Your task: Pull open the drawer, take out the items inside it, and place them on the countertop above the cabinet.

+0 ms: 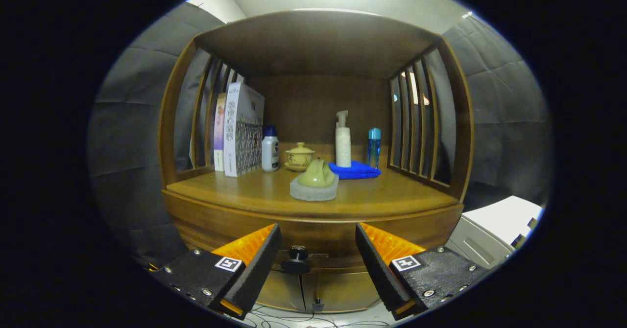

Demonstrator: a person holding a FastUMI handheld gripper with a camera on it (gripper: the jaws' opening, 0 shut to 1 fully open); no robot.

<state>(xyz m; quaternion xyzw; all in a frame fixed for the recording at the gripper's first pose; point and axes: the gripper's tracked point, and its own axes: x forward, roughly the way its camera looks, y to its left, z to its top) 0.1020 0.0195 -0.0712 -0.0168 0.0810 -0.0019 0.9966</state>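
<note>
1. The drawer (313, 237) sits shut in the front of the wooden cabinet, straight ahead of the hand-held gripper (318, 262) and just under the bench (254, 191). Its contents are hidden behind the closed front.
2. The place to take hold is the small dark knob (297, 258), which stands between the fingers, nearer the left one. It looks round, hard and smooth, so I judge it could slip unless both fingers bear squarely on its narrow neck behind the cap.
3. The drawer front looks like solid, stiff wood; I would expect some weight and friction, calling for a straight, level pull rather than a twist.
4. The hand-held gripper is released, its fingers spread wide and touching nothing; the knob lies in the gap, not yet gripped.
5. Beyond the fingers, on the bench, a pale sponge-like block with a yellow-green piece (315, 183) on top lies nearest the front edge.
6. Farther back stand a lidded cup (299, 156), a white bottle (270, 149), a pump bottle (343, 141) on a blue cloth (356, 171), a blue bottle (374, 147) and upright boxes (242, 129).
7. Below the drawer, two cabinet doors (313, 289) meet, closed.
</note>
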